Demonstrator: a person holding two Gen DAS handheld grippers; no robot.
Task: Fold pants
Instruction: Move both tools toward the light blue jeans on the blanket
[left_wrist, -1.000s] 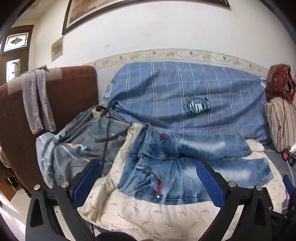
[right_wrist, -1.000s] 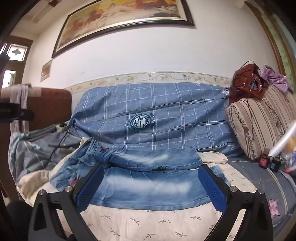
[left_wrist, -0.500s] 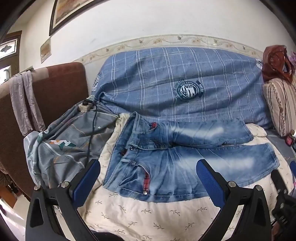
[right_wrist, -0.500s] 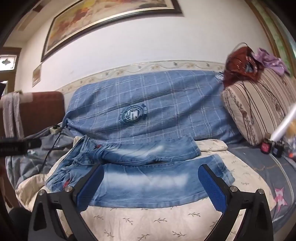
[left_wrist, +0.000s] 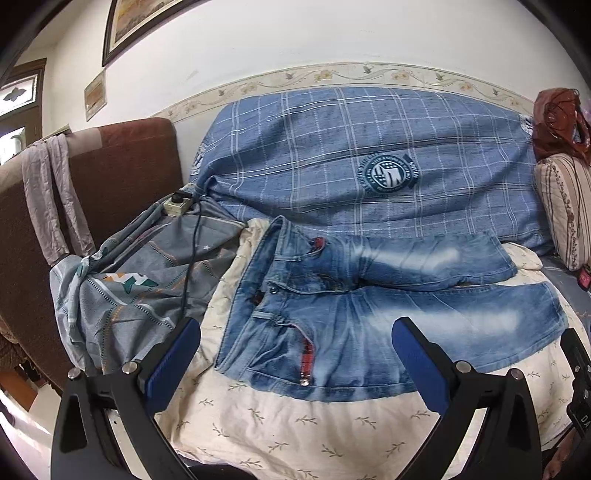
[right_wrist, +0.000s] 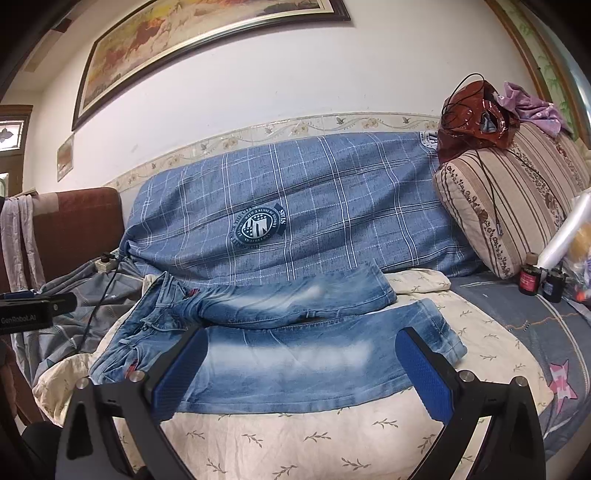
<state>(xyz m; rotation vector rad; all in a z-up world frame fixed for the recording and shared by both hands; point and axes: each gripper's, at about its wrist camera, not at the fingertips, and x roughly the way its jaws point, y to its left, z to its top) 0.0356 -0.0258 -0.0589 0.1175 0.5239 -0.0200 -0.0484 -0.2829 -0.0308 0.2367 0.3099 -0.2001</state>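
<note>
- While I hold both tools above the near edge of the cream quilt (right_wrist: 295, 439), the jeans (right_wrist: 295, 354) lie spread flat across it, waistband toward the left end, both legs running to the right end.
- My left gripper (left_wrist: 295, 354) hangs over the waistband and pocket area with its jaws wide apart, nothing between the blue pads (left_wrist: 173, 363).
- My right gripper (right_wrist: 297, 373) sits over the nearer leg, jaws likewise spread, gripping nothing.
- From the left wrist view, the farther leg lies against the blue plaid cover (left_wrist: 369, 147) at the quilt's back edge; the nearer leg reaches further right.
- Off the quilt's left edge I see a grey patterned sheet (left_wrist: 140, 288) with a black cable (left_wrist: 190, 258) across it.
- At the right end a striped pillow (right_wrist: 509, 206) leans, a brown bag (right_wrist: 476, 114) on top.
</note>
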